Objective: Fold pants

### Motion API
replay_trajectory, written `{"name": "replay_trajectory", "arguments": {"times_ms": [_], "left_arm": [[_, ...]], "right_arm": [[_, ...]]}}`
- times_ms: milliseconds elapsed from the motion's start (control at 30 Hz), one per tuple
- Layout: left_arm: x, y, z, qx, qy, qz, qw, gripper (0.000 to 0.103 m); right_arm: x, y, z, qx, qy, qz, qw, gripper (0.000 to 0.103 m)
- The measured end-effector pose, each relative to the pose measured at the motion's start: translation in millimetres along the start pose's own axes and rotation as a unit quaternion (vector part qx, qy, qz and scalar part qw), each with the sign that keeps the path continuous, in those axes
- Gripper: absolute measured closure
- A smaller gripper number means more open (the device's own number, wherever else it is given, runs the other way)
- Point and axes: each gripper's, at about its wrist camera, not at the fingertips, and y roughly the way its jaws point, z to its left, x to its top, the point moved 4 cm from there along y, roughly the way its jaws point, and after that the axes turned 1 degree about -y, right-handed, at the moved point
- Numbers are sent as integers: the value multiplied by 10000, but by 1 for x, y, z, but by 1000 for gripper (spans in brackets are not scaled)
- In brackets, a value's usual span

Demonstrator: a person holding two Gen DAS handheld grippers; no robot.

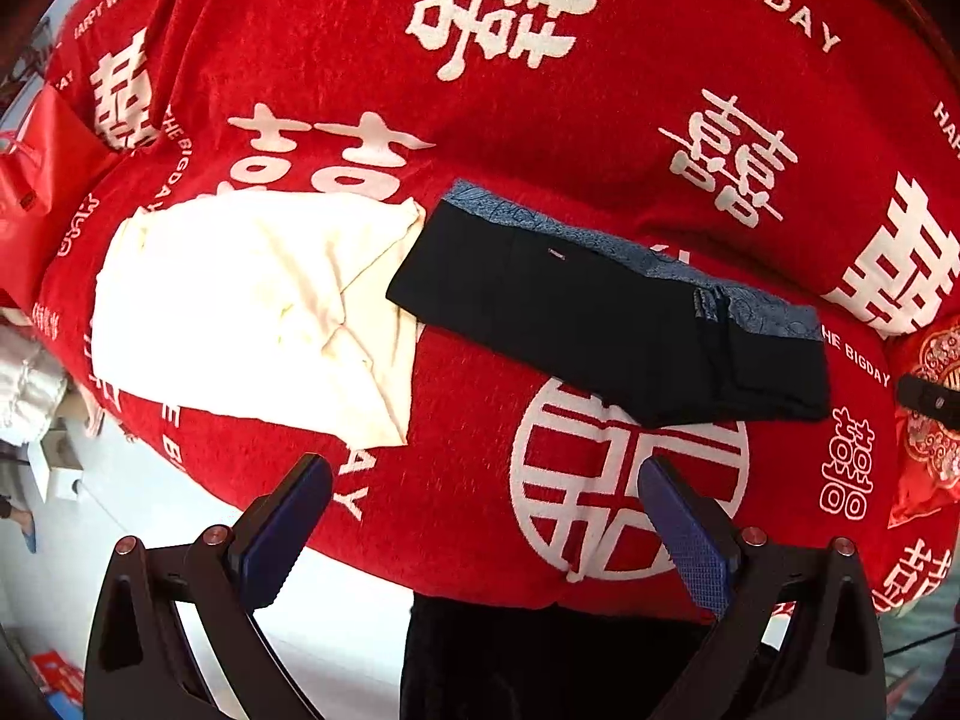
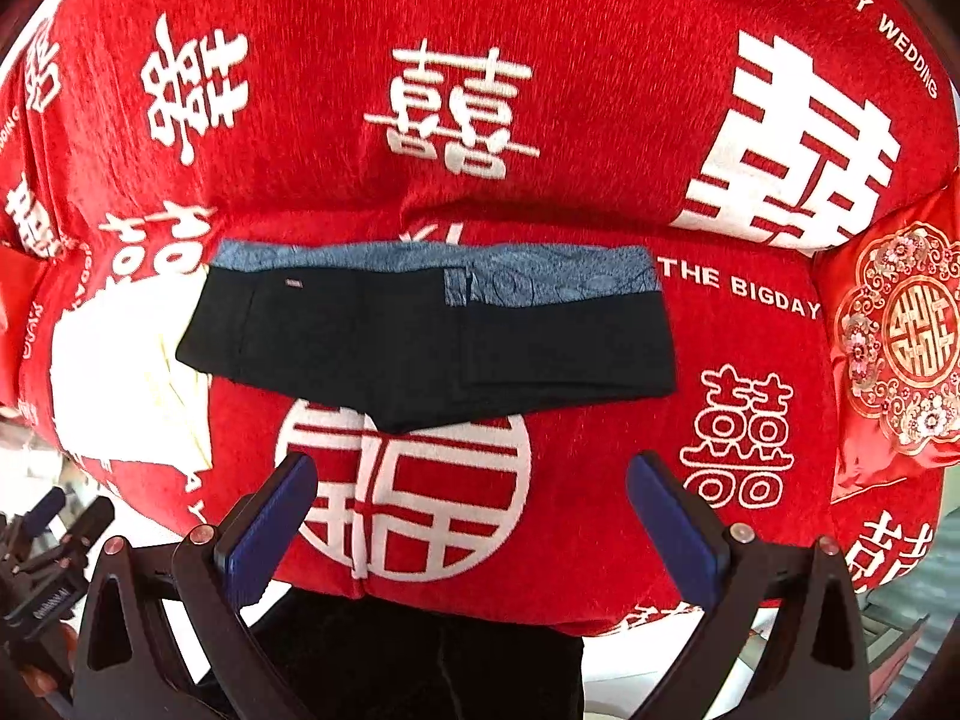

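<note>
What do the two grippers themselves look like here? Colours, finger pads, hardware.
Left gripper and right gripper look identical. Each has two black, angular arms with triangular cutouts and small round metallic pivot screws. The fingers carry flat blue pads; one pad's inner face shows a fine grid texture. No cables or sleeves visible. No readable markings on either.

The red blanket (image 2: 570,192) reads "THE BIGDAY" and "HAPPY WEDDING" in white, among double-happiness characters

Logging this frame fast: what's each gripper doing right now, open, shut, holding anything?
Left gripper: open, holding nothing, above the blanket.
Right gripper: open, holding nothing, short of the pants.
</note>
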Motion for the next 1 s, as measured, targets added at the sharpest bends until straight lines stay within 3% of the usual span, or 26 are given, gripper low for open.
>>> {"name": "replay_trajectory", "arguments": {"times_ms": [433,1000], "left_arm": [[10,20,28,198,-181,206,9994,0],[25,69,34,295,126,559,9979,0]], "right_arm": [[-6,17,30,2,-363,226,9991,0],[-12,54,61,-61,-346,472,9983,0]]}}
